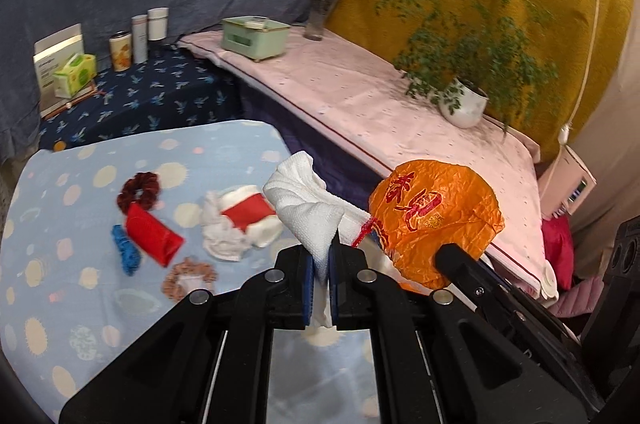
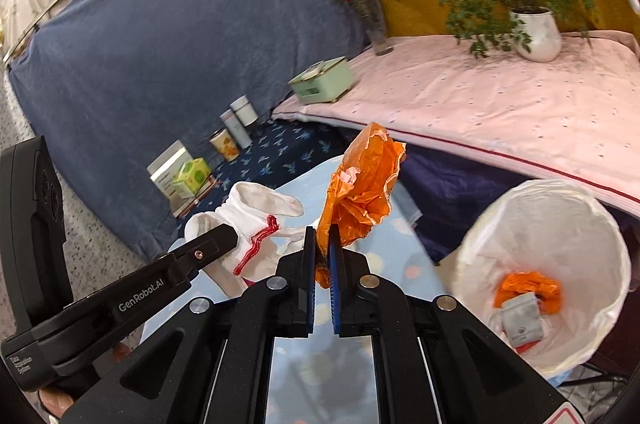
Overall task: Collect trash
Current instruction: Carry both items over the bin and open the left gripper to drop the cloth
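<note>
My left gripper [image 1: 322, 256] is shut on a white knit cloth [image 1: 304, 200] with a red-stitched hem, held up above the table. The right wrist view shows the same cloth [image 2: 256, 220] hanging from the left gripper [image 2: 228, 236] at the left. My right gripper [image 2: 322, 240] is shut on a crumpled orange plastic bag [image 2: 360, 180], lifted over the table's edge. That orange bag [image 1: 436, 212] also shows at the right of the left wrist view. A bin with a white liner [image 2: 580, 208] stands at the lower right; an orange wrapper [image 2: 528, 288] and a grey packet [image 2: 520, 320] lie inside.
On the light blue spotted tablecloth [image 1: 80, 284] lie a dark red scrunchie [image 1: 138, 188], a red pouch [image 1: 154, 234], a blue knot [image 1: 126, 250], a white and red crumpled piece [image 1: 236, 220] and a pinkish scrunchie [image 1: 190, 278]. Behind, a pink-covered ledge [image 1: 360, 92] bears a potted plant [image 1: 464, 104], a green box [image 1: 254, 38] and a vase [image 1: 316, 20].
</note>
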`<state>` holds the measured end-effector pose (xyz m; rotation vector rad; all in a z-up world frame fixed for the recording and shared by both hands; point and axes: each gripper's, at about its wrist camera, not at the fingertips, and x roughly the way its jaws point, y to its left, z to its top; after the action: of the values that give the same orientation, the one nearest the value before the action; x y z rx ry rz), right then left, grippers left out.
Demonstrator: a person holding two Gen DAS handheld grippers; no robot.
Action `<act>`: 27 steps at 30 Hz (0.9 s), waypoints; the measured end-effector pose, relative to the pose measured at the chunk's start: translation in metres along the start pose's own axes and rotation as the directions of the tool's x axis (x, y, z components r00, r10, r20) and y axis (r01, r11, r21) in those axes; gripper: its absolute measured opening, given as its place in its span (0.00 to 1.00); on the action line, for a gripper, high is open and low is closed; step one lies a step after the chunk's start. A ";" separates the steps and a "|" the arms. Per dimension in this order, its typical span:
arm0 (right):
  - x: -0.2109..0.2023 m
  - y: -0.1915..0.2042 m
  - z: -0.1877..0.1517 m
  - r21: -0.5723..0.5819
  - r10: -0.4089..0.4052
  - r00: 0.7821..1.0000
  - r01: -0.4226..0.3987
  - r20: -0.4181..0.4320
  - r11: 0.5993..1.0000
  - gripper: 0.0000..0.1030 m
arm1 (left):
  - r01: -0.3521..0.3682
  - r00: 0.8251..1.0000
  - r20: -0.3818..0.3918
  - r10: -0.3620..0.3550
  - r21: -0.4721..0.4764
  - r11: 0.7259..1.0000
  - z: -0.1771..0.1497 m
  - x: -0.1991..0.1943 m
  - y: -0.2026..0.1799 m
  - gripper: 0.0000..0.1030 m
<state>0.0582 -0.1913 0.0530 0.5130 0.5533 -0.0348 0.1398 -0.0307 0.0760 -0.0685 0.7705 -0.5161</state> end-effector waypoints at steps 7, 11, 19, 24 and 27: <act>-0.027 -0.047 0.005 0.058 -0.064 0.997 0.063 0.032 0.996 0.07 | 0.073 0.997 -0.043 -0.071 0.060 0.995 -0.005 0.018 -0.051 0.05; -0.036 -0.071 0.005 0.091 -0.097 0.995 0.093 0.037 0.991 0.07 | 0.106 0.993 -0.065 -0.100 0.090 0.990 -0.007 0.029 -0.077 0.05; -0.044 -0.108 0.001 0.128 -0.155 0.988 0.150 0.024 0.980 0.07 | 0.156 0.983 -0.122 -0.140 0.129 0.979 -0.013 0.055 -0.116 0.05; -0.042 -0.127 -0.003 0.144 -0.182 0.983 0.179 0.005 0.973 0.07 | 0.175 0.975 -0.160 -0.153 0.141 0.974 -0.020 0.070 -0.132 0.05; -0.039 -0.135 -0.005 0.147 -0.203 0.979 0.202 -0.009 0.968 0.07 | 0.185 0.971 -0.177 -0.159 0.143 0.972 -0.024 0.079 -0.136 0.07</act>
<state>-0.0002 -0.3112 0.0075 0.5983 0.5982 -0.2740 0.1135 -0.1837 0.0408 0.0568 0.8866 -0.7544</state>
